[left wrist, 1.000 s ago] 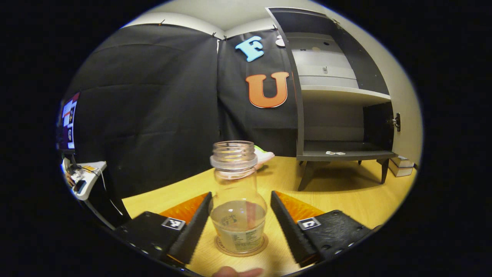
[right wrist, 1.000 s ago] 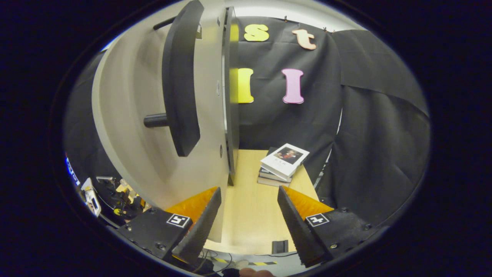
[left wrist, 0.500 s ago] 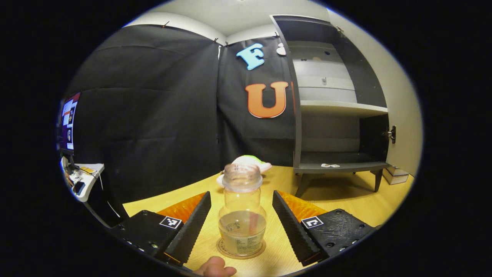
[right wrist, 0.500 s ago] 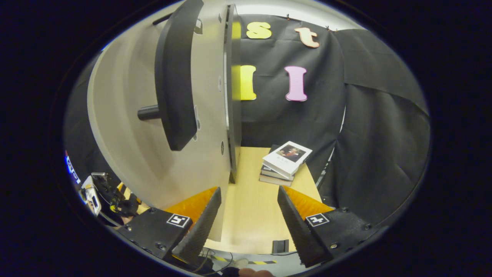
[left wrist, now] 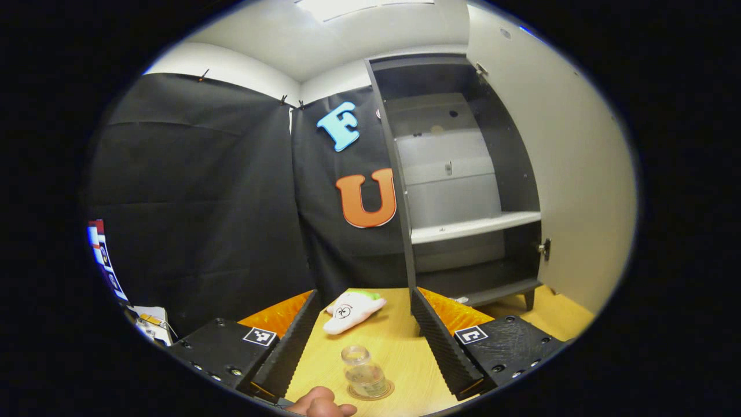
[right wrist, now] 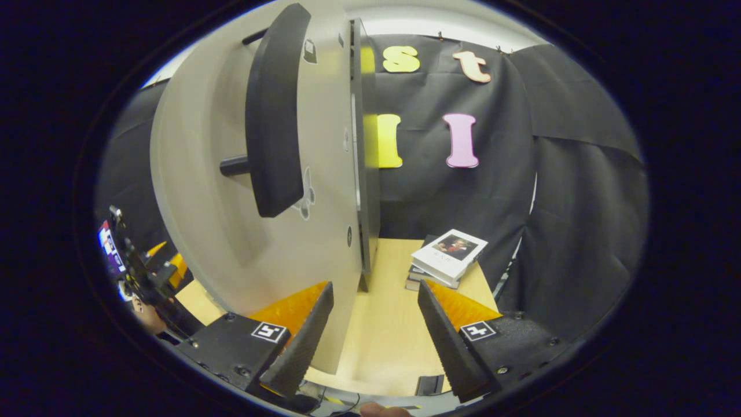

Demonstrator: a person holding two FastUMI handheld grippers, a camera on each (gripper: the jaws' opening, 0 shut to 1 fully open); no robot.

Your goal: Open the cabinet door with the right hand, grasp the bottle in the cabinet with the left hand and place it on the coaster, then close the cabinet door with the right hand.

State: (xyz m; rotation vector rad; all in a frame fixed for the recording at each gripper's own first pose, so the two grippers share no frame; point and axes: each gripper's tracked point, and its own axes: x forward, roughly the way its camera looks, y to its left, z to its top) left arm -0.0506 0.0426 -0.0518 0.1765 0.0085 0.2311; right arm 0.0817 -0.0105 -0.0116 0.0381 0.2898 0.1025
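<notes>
bottle (left wrist: 363, 377) stands upright on coaster (left wrist: 384, 391), cabinet door (right wrist: 231, 191) open, left gripper (left wrist: 363, 343) and right gripper (right wrist: 373, 333) both spread, empty.

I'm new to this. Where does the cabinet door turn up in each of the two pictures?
Left gripper view: the cabinet door is the pale panel along the right side, standing open beside the cabinet.
Right gripper view: the cabinet door takes up the left half, showing its face with the black handle.
Shared landmark: the wooden table, at the bottom of both views.
</notes>
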